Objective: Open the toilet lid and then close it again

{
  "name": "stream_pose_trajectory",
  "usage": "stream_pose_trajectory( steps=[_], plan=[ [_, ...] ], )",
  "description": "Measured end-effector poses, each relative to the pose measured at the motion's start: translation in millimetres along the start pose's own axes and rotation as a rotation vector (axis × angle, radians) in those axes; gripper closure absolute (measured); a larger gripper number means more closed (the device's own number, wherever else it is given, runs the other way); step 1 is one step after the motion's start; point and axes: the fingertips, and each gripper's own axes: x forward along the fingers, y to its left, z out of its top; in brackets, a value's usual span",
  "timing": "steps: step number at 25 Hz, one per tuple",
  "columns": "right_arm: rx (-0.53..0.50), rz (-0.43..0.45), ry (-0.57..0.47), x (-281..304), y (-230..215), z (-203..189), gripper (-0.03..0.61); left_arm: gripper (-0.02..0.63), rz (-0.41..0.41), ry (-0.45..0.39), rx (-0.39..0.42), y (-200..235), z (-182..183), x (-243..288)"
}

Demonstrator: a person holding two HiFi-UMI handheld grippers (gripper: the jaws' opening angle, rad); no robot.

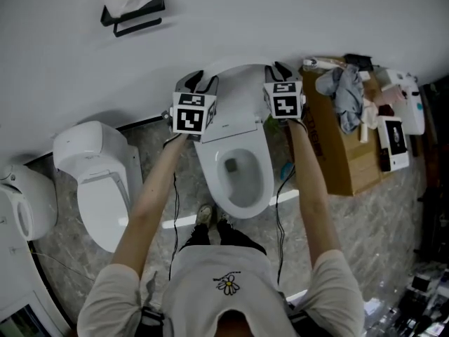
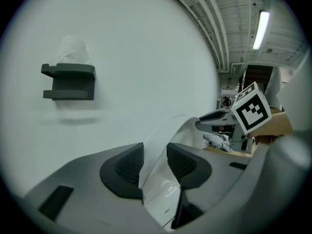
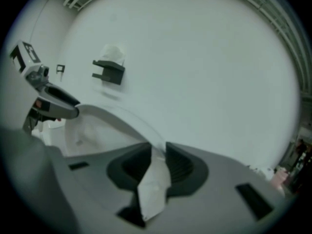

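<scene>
**Lid up against the wall, held at both edges**

Head view only: white wall [image 1: 295,20]; toilet bowl [image 1: 242,177] open below the person. A 2nd toilet [image 1: 98,181] stands to its left, with a 3rd white fixture [image 1: 21,206] cut off at the frame edge. 1 cardboard box [image 1: 344,163] piled with cloth stands to the right.

Toilet lid [image 1: 235,93]: white, glossy, thin curved rim, raised upright near the wall behind the bowl.

Gripper views only: the pad contact. Left gripper [image 2: 156,160] clamps the lid's left edge and right gripper [image 3: 157,162] clamps its right edge, with rim between the pads in each. From above, the 2 grippers' marker cubes cover this.

Count: 2 grippers, 1 lid, 1 black wall holder [image 2: 68,82] with tissue, seen in all 3 views.
</scene>
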Motion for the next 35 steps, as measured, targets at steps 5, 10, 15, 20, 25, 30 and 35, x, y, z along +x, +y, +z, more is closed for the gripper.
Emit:
stream_pose_trajectory(
  steps=[5,10,15,20,25,30,35],
  plan=[
    [-0.011,-0.02,0.022,-28.9,3.7,-14.1,0.471,0.448,-0.025,-0.022,0.045,-21.4,-8.7,-23.8],
    [0.002,-0.038,0.031,-62.2,7.2,-31.9,0.471,0.448,-0.072,-0.022,0.108,-47.8,-21.3,-50.4],
    [-0.002,-0.028,0.04,-94.9,9.7,-55.1,0.468,0.446,-0.082,-0.019,0.169,-76.6,-40.2,-73.3],
    [-0.028,0.035,0.042,-129.0,19.1,-84.1,0.46,0.446,-0.063,0.022,0.221,-103.8,-64.3,-100.4],
    [-0.054,0.12,0.037,-163.1,31.3,-115.9,0.446,0.445,-0.048,0.039,0.293,-131.0,-93.3,-126.3],
    [-0.081,0.215,0.064,-191.1,39.0,-152.3,0.429,0.44,-0.03,0.076,0.353,-159.0,-123.0,-145.1],
    [-0.133,0.309,0.124,-215.0,54.2,-188.0,0.414,0.428,-0.04,0.134,0.364,-180.1,-155.0,-164.8]
  ],
)
